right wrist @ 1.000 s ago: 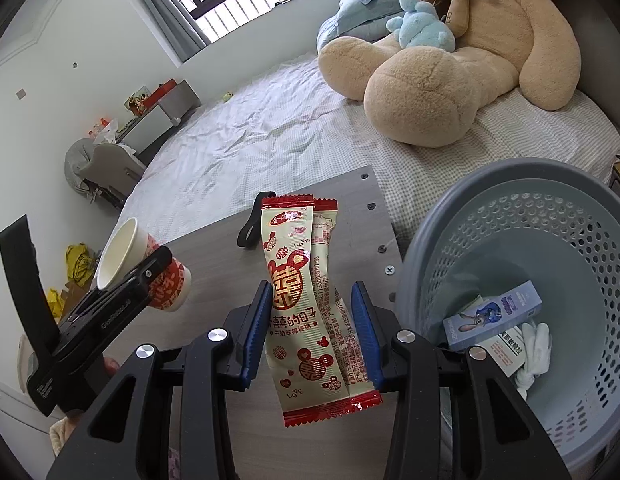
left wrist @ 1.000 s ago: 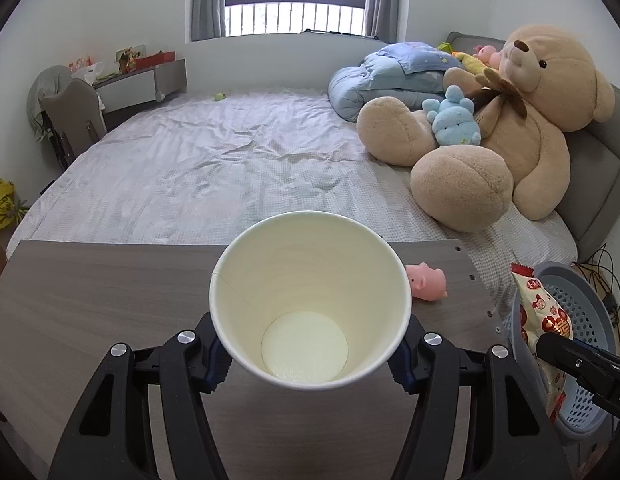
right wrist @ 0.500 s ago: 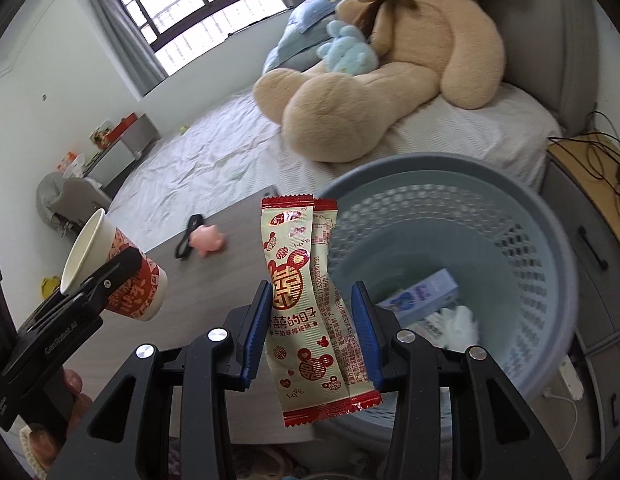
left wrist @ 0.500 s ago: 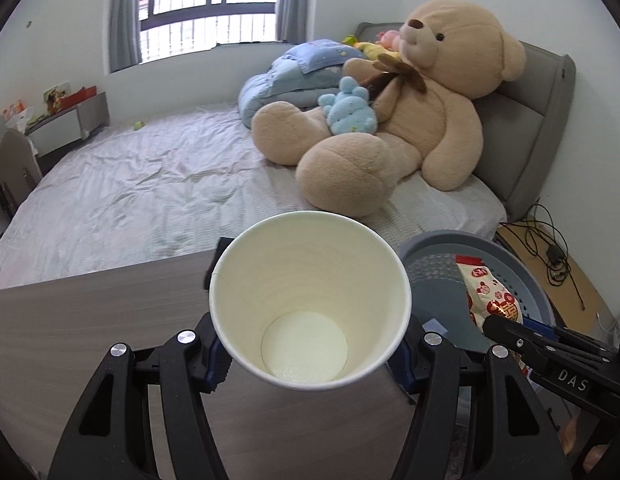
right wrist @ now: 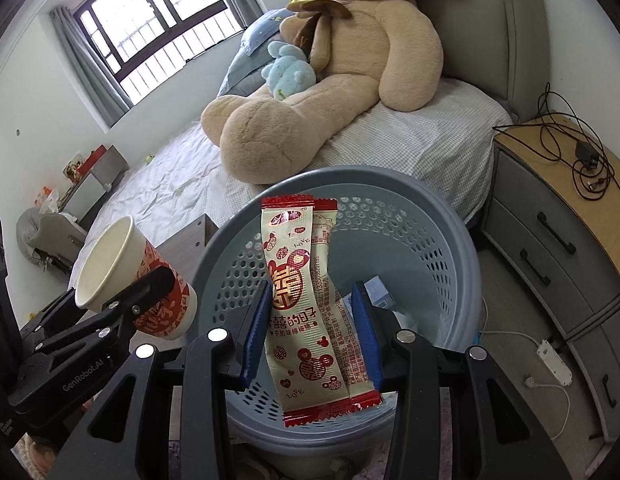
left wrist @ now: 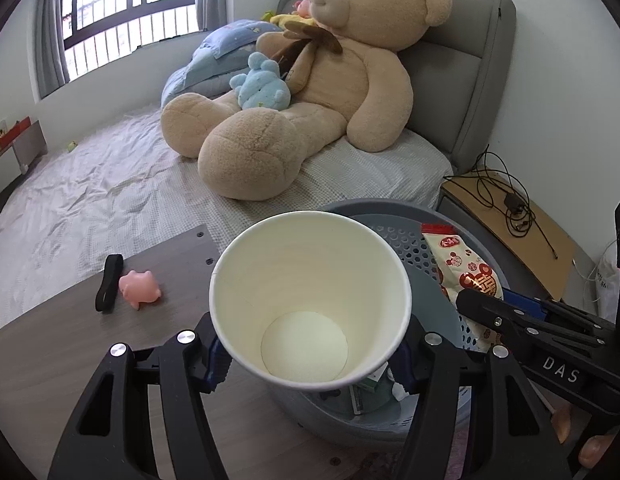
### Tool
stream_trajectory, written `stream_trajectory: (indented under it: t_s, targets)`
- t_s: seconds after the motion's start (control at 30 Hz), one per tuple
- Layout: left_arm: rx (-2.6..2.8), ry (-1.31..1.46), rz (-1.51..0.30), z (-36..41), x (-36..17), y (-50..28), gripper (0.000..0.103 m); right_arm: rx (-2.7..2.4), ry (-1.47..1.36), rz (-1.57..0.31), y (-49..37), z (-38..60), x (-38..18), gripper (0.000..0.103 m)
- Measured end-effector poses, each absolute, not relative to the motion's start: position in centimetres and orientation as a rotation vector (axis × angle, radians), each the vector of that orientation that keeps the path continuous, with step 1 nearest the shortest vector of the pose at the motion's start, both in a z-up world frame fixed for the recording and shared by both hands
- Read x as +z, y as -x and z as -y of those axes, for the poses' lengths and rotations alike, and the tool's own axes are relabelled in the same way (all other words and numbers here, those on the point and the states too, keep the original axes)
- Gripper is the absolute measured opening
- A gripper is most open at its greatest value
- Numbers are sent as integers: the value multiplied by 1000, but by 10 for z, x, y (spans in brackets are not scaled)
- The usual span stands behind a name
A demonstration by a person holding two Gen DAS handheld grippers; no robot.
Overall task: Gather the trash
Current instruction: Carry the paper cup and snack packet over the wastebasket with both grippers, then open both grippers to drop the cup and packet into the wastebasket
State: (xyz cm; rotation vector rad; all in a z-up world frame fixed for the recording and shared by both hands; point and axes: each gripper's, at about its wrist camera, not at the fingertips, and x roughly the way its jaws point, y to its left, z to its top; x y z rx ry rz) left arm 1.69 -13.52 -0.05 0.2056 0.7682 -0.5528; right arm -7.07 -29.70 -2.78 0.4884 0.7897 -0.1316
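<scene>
My left gripper (left wrist: 310, 354) is shut on an empty white paper cup (left wrist: 310, 292) and holds it over the near rim of the grey-blue perforated basket (left wrist: 401, 236). From the right wrist view that cup (right wrist: 126, 276) shows red print on its side, left of the basket (right wrist: 429, 240). My right gripper (right wrist: 310, 328) is shut on red and cream snack wrappers (right wrist: 306, 292), held upright above the basket's opening. The wrappers (left wrist: 465, 268) also appear in the left wrist view, at the right. A small blue box (right wrist: 379, 292) and other scraps lie in the basket.
A pink pig toy (left wrist: 140, 289) and a black band (left wrist: 109, 282) lie on the wooden table (left wrist: 50, 344). Behind is a bed with a big teddy bear (left wrist: 310, 92). A nightstand (right wrist: 561, 216) with cables stands to the right, with a power strip (right wrist: 553, 364) on the floor.
Both grippers swung right, off the table and towards the basket. The wrappers now hang over its opening and the cup over its rim. Both grips are unchanged.
</scene>
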Motion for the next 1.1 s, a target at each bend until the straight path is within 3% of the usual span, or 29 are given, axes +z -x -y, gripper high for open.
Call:
stream_trajectory:
  t_s: [0.83,0.93,1.1]
  targets:
    - [-572,-239,-799,160,-5,-17,63,-140,-495,-811,62,314,-43,40]
    - [-565,-232,-800,157,-4,-17,72,-143,-485,-800,62,313,-40,43]
    - [-552,-219,-800,152,-2,-18,79,-149,-481,-789,64,315,-37,62]
